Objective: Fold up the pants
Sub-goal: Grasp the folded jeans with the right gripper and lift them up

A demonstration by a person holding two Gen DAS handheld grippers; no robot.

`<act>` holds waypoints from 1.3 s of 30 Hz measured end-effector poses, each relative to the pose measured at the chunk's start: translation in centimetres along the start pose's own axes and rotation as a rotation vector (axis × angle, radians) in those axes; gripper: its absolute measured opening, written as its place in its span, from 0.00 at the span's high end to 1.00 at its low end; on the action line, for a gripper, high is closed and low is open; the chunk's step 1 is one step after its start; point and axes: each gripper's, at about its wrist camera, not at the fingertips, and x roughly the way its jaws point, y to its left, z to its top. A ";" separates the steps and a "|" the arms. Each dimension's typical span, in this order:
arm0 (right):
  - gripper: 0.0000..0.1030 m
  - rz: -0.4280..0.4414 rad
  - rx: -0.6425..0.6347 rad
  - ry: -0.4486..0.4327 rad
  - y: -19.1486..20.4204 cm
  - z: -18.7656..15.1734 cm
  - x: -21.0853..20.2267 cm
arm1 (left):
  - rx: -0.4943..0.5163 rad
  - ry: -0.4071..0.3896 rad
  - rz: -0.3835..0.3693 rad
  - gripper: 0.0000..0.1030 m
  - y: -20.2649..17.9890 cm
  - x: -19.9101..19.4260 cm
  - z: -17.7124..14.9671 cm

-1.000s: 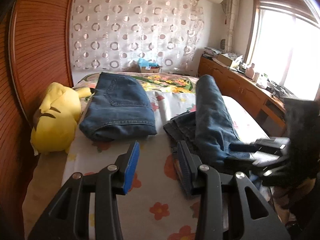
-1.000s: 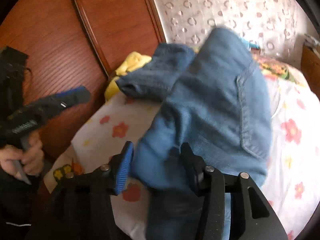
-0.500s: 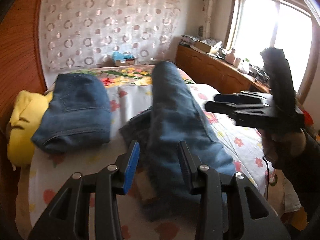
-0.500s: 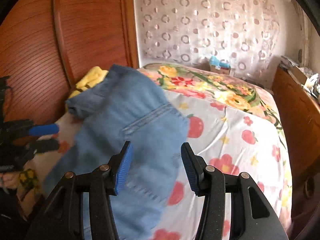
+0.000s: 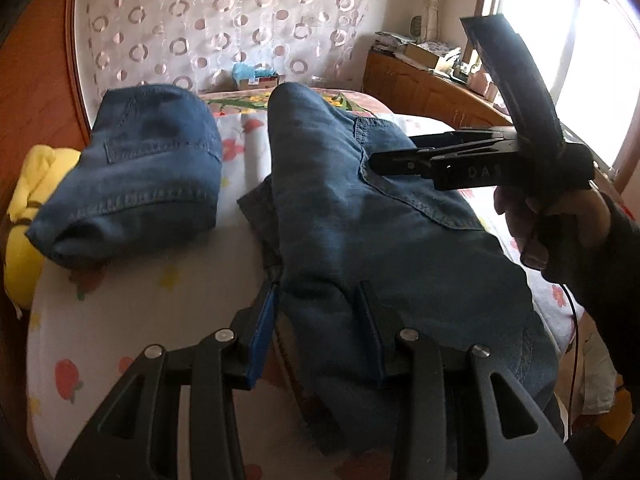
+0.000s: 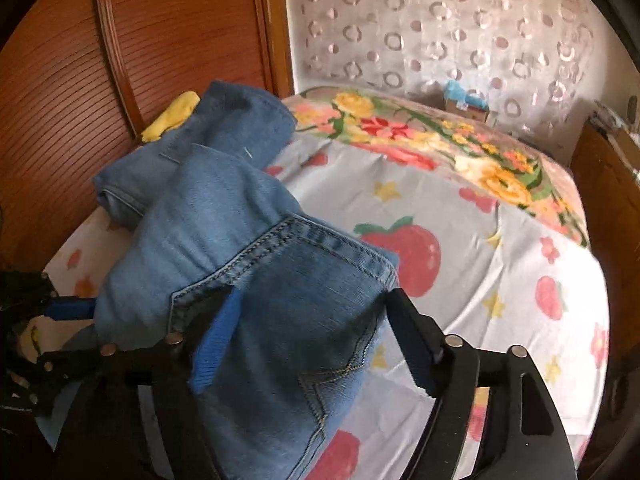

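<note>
A pair of blue jeans (image 5: 360,208) lies lengthwise on the flowered bed sheet (image 5: 132,320), back pocket up. My left gripper (image 5: 318,288) straddles their near end. Its jaws stand as wide as before, with denim between them and no clear squeeze. In the right wrist view the same jeans (image 6: 248,248) bulge between the fingers of my right gripper (image 6: 312,296). Its jaws are opening and the pads stand off the cloth. The right gripper (image 5: 400,158), held in a hand (image 5: 536,220), hovers over the pocket. The left gripper's blue pad (image 6: 68,308) shows at the left edge.
A second pair of jeans (image 5: 136,168), folded, lies to the left against a yellow plush toy (image 5: 28,208). A wooden headboard (image 6: 120,60) stands behind them. A wooden cabinet (image 5: 420,88) runs along the window side. A small box (image 6: 466,106) sits at the far end of the bed.
Both grippers swung down and across the bed with the jeans, which now rest beside the folded pair. The right gripper's jaws have spread wide. The left gripper's width is unchanged.
</note>
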 end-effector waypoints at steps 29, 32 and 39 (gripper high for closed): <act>0.27 0.252 0.180 0.082 -2.1 -1.3 2.3 | -0.041 -0.005 -0.034 0.59 1.0 0.4 -0.3; 0.35 0.268 0.181 0.084 -2.1 -1.4 2.2 | -0.045 -0.008 -0.036 0.59 1.1 0.4 -0.3; 0.74 0.267 0.176 0.051 -1.1 -0.3 -0.2 | -0.062 -0.010 -0.035 0.60 1.3 0.1 -0.2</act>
